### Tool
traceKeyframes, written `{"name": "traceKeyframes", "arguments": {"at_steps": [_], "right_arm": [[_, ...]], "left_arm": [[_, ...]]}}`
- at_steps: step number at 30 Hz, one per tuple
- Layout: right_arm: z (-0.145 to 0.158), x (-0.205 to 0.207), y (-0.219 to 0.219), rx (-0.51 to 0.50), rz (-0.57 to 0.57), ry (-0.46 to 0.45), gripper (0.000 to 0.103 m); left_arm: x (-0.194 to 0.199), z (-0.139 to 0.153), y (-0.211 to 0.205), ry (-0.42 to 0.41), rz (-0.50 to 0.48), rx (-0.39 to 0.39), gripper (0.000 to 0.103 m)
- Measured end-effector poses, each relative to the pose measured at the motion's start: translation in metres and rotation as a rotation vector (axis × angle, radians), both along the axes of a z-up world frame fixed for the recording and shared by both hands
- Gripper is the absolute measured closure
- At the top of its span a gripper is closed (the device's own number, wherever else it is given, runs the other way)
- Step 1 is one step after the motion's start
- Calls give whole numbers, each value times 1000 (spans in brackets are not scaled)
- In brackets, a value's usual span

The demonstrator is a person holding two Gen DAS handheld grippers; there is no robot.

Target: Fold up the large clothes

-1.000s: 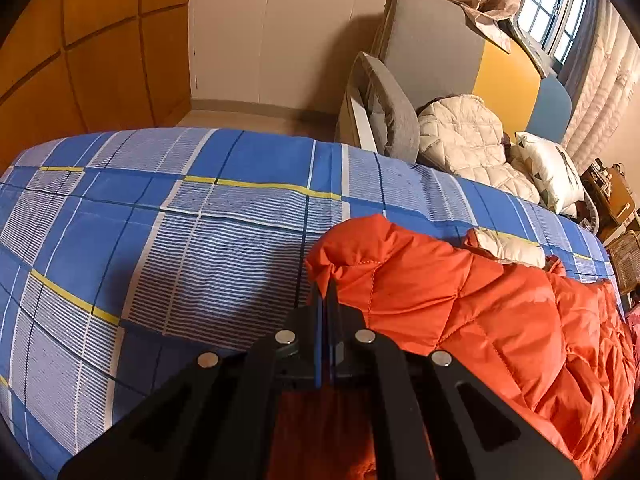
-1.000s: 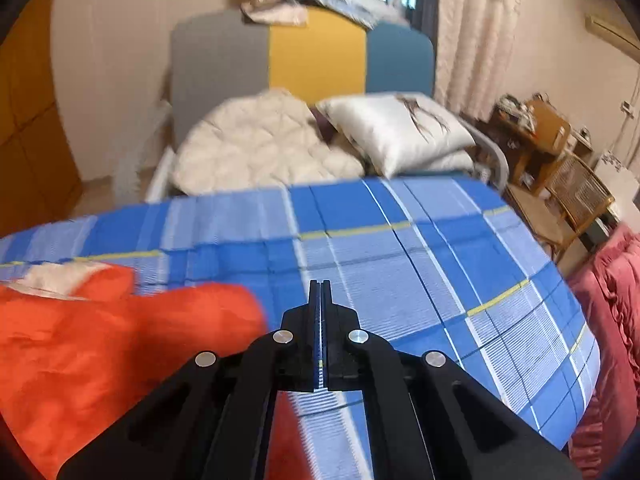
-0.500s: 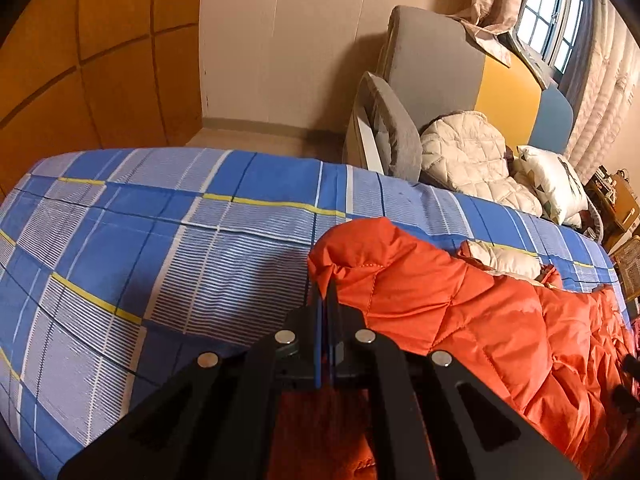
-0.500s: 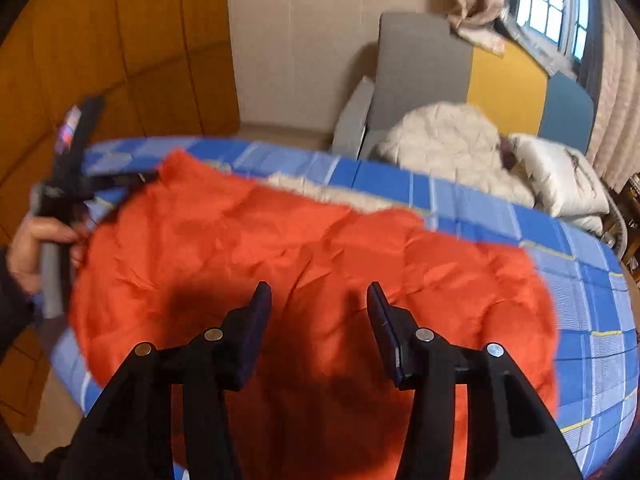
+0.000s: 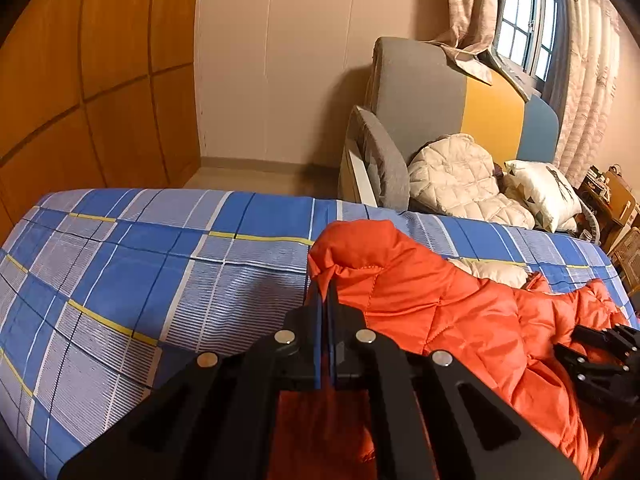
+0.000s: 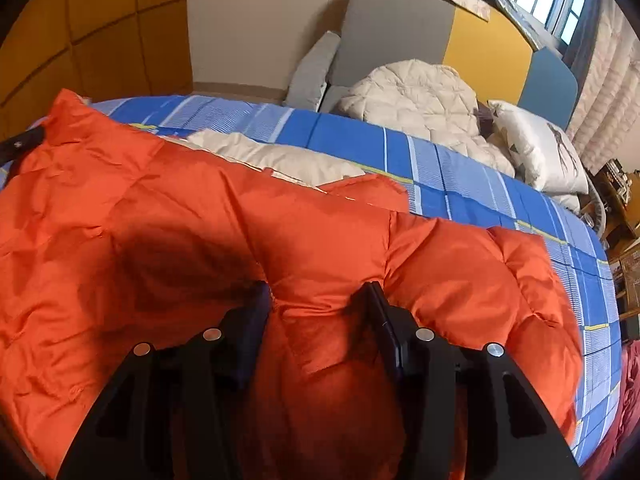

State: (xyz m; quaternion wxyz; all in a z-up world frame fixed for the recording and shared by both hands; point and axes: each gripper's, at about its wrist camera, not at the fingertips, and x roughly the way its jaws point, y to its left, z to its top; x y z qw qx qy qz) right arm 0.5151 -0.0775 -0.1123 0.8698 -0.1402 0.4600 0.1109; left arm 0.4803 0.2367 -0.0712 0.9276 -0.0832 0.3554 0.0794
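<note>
An orange quilted down jacket [image 6: 168,240] with a cream lining [image 6: 280,160] lies spread on the blue plaid bed [image 5: 160,248]. My left gripper [image 5: 325,292] is shut on a corner of the jacket [image 5: 420,300] at its left end and holds it just above the bedspread. My right gripper [image 6: 316,296] is open, its fingers pressed down into the jacket with a ridge of orange fabric between them. The right gripper also shows at the right edge of the left wrist view [image 5: 596,356].
A grey, yellow and blue sofa [image 5: 448,92] stands behind the bed with a cream quilted jacket [image 5: 460,180] and a white pillow [image 5: 548,192] on it. Wooden wardrobe panels [image 5: 80,80] stand at the left. A curtained window [image 5: 528,12] is at the back right.
My right gripper opened, swung left over the jacket and came down onto it, straddling a fold. My left gripper stayed shut on the jacket corner, shifting slightly.
</note>
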Motion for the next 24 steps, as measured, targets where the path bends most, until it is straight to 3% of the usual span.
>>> {"name": "traceKeyframes", "arguments": {"at_steps": [11, 15, 24], "right_arm": [[-17, 18, 0, 1, -33, 39, 53], [-16, 19, -2, 17, -44, 53, 53], [12, 6, -30, 156, -105, 56, 53]], "left_arm": [[-8, 6, 10, -7, 47, 0, 101], [-23, 19, 15, -32, 77, -3, 84], [-80, 59, -19, -126, -4, -74, 78]]}}
